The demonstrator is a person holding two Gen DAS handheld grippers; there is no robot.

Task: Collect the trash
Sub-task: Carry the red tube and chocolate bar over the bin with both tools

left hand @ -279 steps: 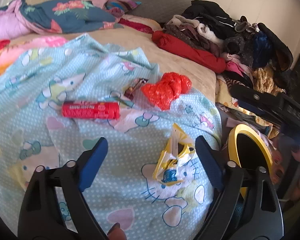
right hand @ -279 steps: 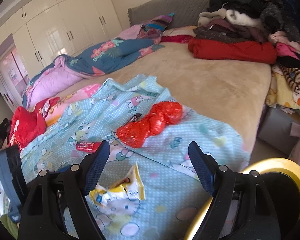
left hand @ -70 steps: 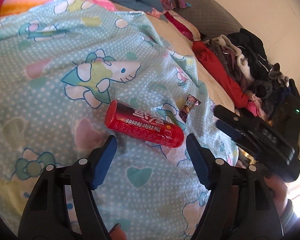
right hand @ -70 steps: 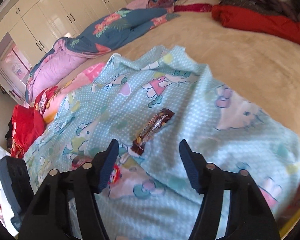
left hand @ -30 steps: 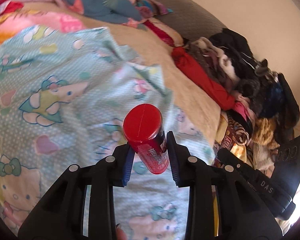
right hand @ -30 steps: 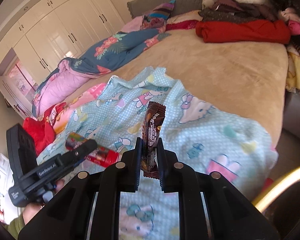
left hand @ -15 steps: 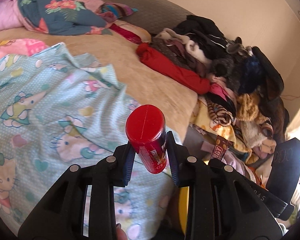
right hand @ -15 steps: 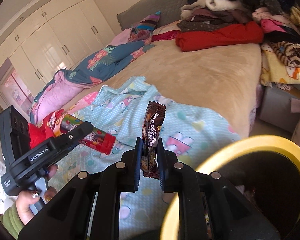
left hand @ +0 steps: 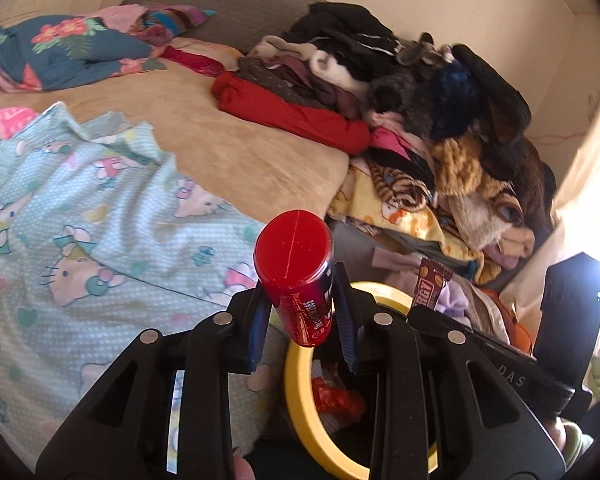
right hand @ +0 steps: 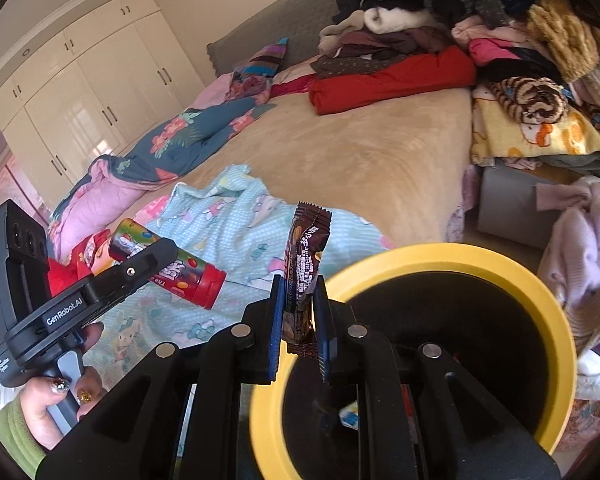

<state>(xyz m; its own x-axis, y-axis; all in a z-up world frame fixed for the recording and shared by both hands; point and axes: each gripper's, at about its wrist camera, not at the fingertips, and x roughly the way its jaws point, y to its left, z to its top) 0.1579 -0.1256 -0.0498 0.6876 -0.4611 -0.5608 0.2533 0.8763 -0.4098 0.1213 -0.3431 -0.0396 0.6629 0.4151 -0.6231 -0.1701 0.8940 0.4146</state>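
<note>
My left gripper (left hand: 302,320) is shut on a red candy tube (left hand: 298,268), its red cap end toward the camera, held above the edge of the yellow-rimmed trash bin (left hand: 296,384). In the right wrist view the same red candy tube (right hand: 172,270) sticks out of the left gripper (right hand: 148,256), still left of the bin. My right gripper (right hand: 299,322) is shut on a brown snack wrapper (right hand: 305,264), upright over the near-left rim of the yellow-rimmed trash bin (right hand: 452,254). Red crumpled plastic (left hand: 332,398) lies inside the bin.
The bin stands on the floor beside the bed, whose light blue cartoon sheet (left hand: 80,232) hangs near it. A big pile of clothes (left hand: 420,112) covers the bed's far corner, with a lilac garment (right hand: 584,240) right of the bin. A hand (right hand: 56,396) grips the left tool.
Both grippers have swung away from the bed toward the bin, each carrying its item. The yellow rim has come under them and fills much more of the right wrist view.
</note>
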